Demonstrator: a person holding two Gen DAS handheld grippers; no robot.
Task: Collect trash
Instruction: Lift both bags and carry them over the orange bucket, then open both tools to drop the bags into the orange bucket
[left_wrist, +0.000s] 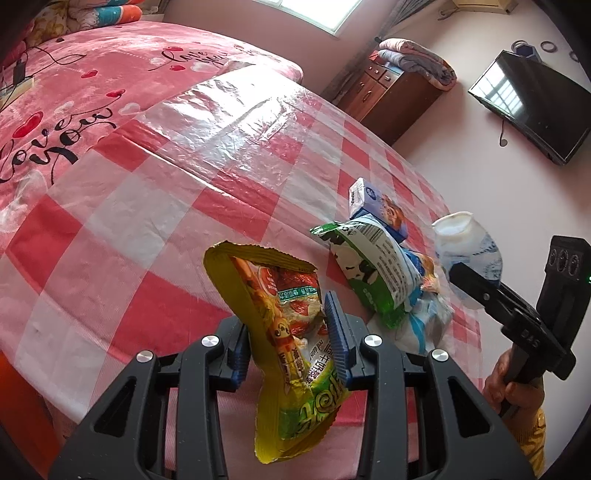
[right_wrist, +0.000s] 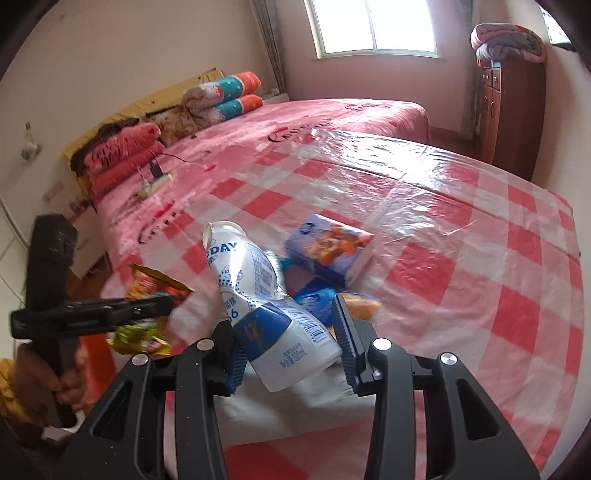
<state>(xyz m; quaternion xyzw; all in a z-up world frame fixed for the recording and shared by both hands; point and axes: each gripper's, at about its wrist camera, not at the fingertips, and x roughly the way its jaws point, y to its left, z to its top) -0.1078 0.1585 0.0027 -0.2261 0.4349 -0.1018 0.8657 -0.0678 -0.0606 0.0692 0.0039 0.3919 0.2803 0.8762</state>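
A: From the left wrist view, our left gripper (left_wrist: 291, 332) clamps the yellow snack wrapper (left_wrist: 284, 343), lifted off the checked tablecloth (left_wrist: 147, 206). The green wrapper (left_wrist: 373, 266) and blue carton (left_wrist: 380, 210) lie far right.

B: From the right wrist view, our right gripper (right_wrist: 291, 347) grips the white bottle (right_wrist: 266, 306), tilted leftward, near the carton (right_wrist: 328, 247).

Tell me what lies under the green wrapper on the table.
The green wrapper leans on a blue carton behind it and on blue-and-white wrappers beneath. How many wrappers are there is covered.
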